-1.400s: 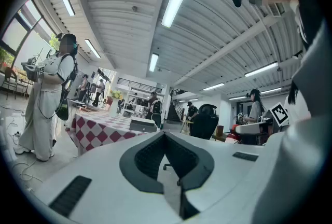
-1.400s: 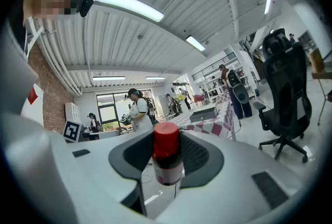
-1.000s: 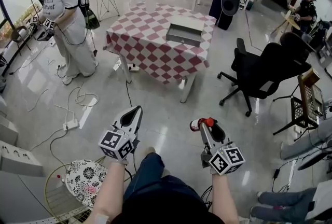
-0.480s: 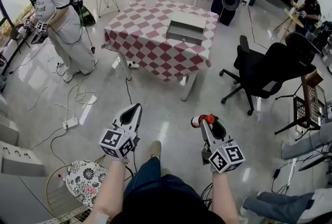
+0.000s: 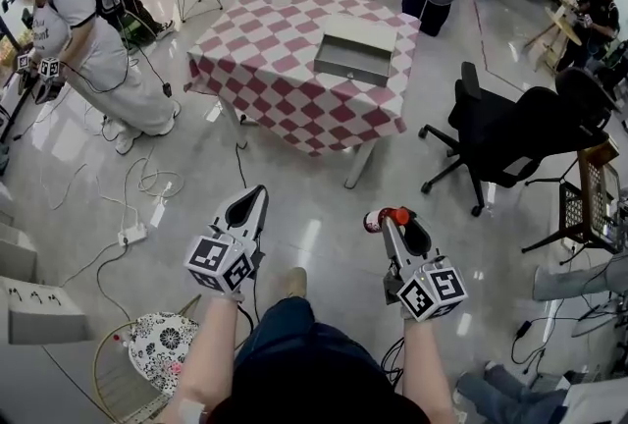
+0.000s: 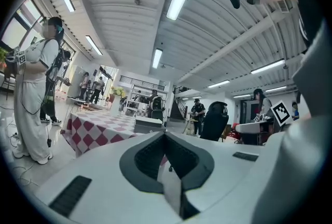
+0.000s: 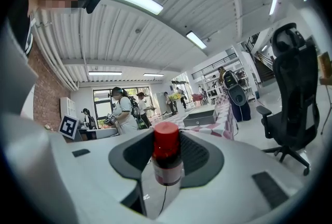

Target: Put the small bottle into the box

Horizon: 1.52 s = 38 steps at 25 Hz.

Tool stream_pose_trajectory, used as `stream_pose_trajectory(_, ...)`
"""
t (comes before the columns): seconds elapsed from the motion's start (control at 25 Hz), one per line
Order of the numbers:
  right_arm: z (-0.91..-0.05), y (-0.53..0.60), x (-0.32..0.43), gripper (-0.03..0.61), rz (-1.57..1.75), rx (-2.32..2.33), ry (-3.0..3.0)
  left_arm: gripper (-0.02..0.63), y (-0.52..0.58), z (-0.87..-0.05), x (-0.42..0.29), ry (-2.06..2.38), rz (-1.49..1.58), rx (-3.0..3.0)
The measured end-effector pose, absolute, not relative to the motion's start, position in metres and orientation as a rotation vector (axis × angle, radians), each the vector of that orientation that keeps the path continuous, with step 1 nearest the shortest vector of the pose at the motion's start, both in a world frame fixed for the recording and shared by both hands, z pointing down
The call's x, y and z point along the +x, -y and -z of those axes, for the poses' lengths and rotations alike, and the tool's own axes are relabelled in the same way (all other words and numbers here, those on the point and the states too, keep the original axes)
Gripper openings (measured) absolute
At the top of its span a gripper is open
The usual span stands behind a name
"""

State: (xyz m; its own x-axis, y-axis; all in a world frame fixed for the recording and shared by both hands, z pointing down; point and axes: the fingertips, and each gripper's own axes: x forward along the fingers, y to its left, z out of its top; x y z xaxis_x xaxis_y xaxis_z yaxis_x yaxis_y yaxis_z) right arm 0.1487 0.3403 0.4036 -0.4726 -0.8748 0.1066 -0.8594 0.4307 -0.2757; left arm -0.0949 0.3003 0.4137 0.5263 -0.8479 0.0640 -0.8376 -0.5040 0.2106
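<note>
Far left, a person [image 5: 93,39] is standing on the floor, well apart from the checked table [image 5: 265,79]; not part of the task.

The left gripper [image 5: 255,200] is pointing level over bare floor; jaws are meeting at the tips with nothing between them; so it is closed and empty.

The box [image 5: 353,51] is sitting open on the checked table, well ahead of both grippers; nothing is showing inside it from the head view.

The small bottle [image 5: 377,218] is sitting between the right gripper's [image 5: 400,228] jaws; in the right gripper view the bottle, red cap up, is standing upright with the pads pressing on its body; so that claw is gripping the bottle. The bottle is well short of the table, out over the floor.

Right of that, a black office chair [image 5: 520,132] is standing beside the table's near right corner.

Judging the step: pick is done, carry to the box is in hand, placing is not yet done. The next move is calling for closing the gap to the table, keeping clear of the chair, bringing the bottle over the box's open top, lowering it inside, then opening the jaws.
</note>
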Motion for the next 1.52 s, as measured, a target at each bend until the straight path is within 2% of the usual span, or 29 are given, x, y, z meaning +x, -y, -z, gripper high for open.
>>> stream_pose_trajectory(0.88, -0.41, -0.197, 0.122, 0.149, 0.45, -1.697, -2.538, 0.002, -0.145, -0.422, -0.112, 1.331, 0.026, 2.624)
stream_pose_trajectory(1.52, -0.409, -0.163, 0.124, 0.149, 0.389, -1.758, -2.527, 0.002, -0.108, -0.414, -0.127, 1.396, 0.063, 2.618)
